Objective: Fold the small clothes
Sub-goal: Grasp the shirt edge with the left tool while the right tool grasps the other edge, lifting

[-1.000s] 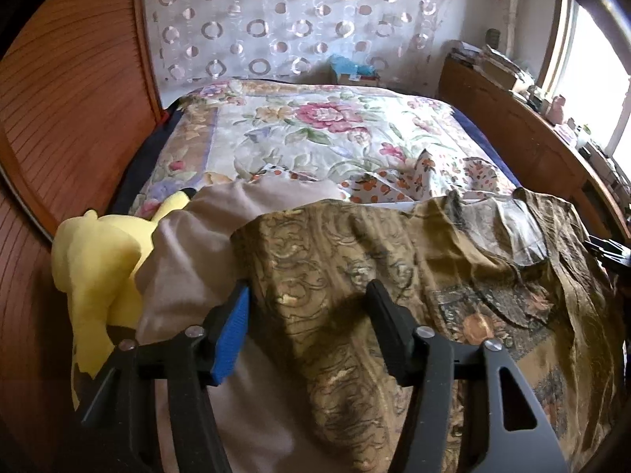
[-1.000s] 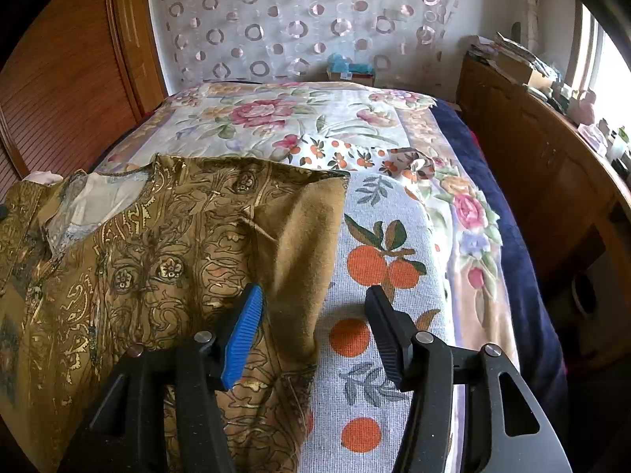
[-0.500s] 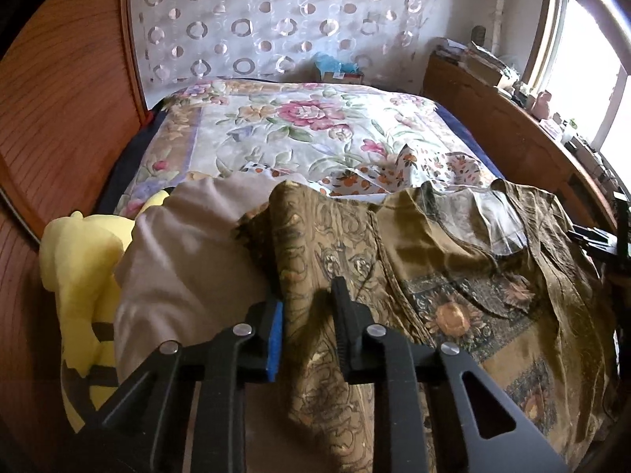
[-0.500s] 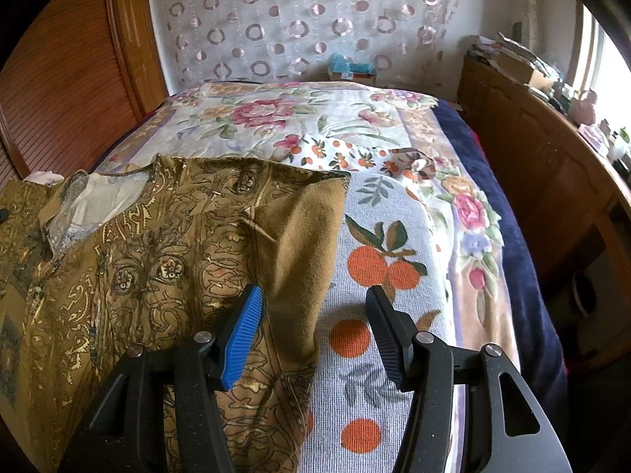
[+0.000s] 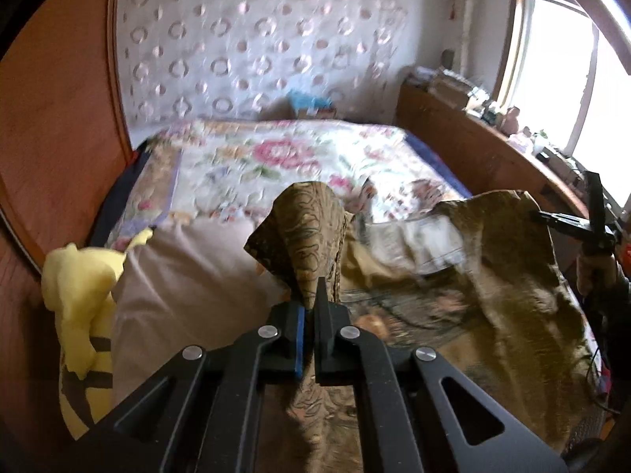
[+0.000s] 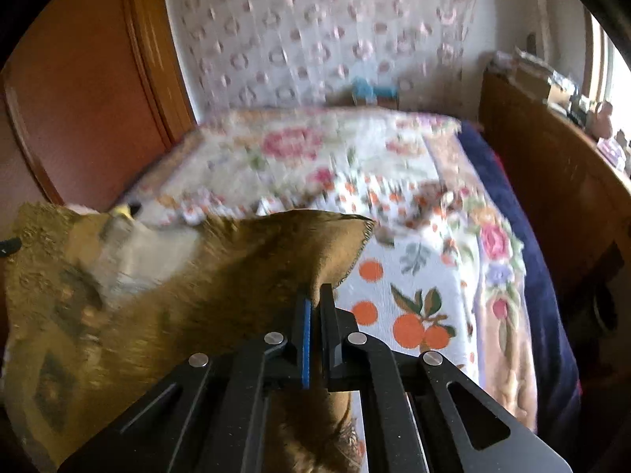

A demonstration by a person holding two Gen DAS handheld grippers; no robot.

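Olive-gold patterned garment [image 5: 465,307] hangs between both tongs, one corner pinched in the left tongs [image 5: 309,307], the opposite one in the right tongs [image 6: 315,299], both having just clamped fully onto cloth. It sags onto the floral bed [image 6: 418,276] ahead. Judged: first fold barely begun; folding over and flattening remain.

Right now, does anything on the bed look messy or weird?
Nothing looks broken or spilled. The brown patterned top isn't flat: both tongs, left and right, pinch its edges up off the bed. A yellow plush toy slumps at the bed's left edge.
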